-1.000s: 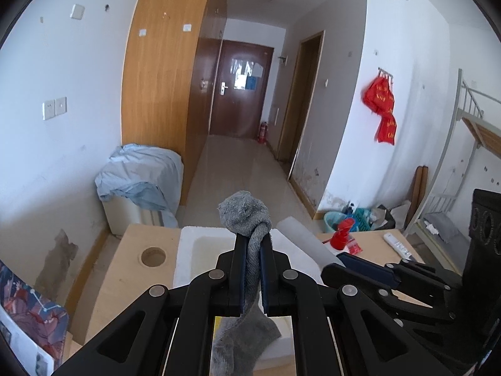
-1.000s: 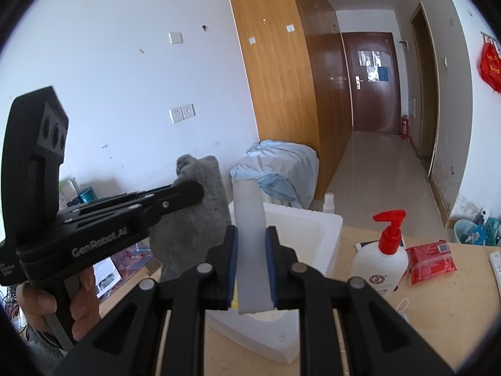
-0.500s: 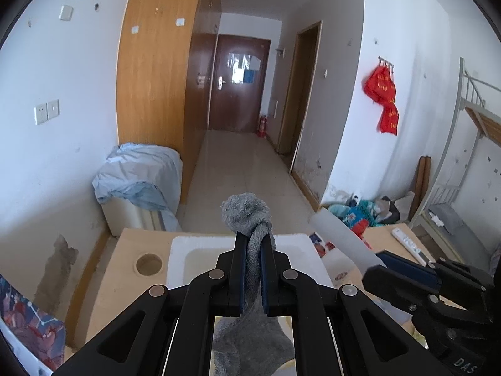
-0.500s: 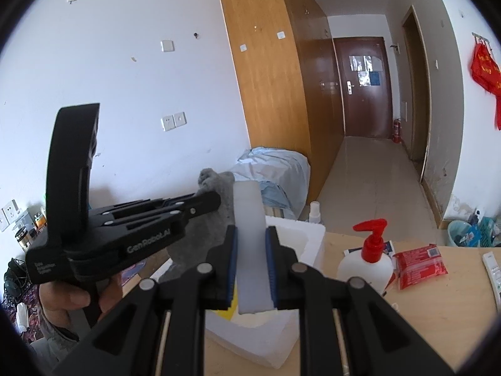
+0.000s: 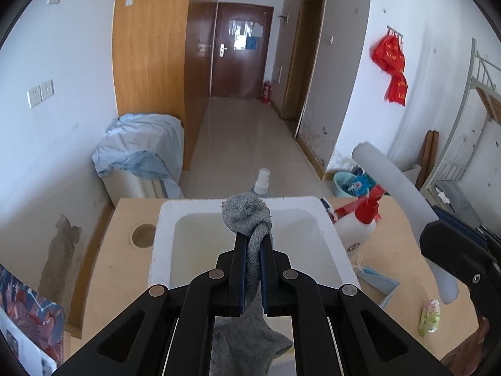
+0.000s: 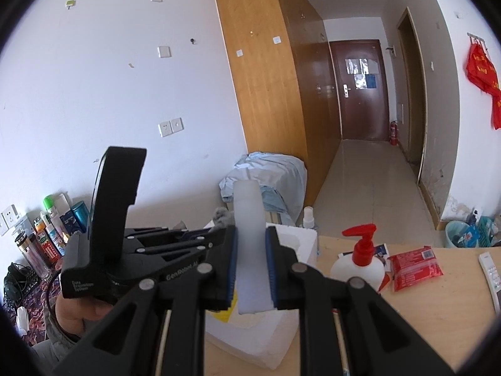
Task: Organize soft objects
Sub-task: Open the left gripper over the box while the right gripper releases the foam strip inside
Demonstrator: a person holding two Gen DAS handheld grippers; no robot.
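White pump bottle with red dispenser head [image 6: 358, 264] stands upright on the light wooden table [image 6: 438, 319]. Flat red plastic packet [image 6: 416, 263] lies just beside it. White remote control [image 6: 491, 279] rests near the table edge. Pale blue face mask [image 5: 377, 280] lies flat on the table. Round cable hole [image 5: 143, 235] is cut in the tabletop.

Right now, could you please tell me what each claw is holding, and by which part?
Left claw: grey sock, pinched mid-length. Right claw: white foam strip, gripped near its lower end.
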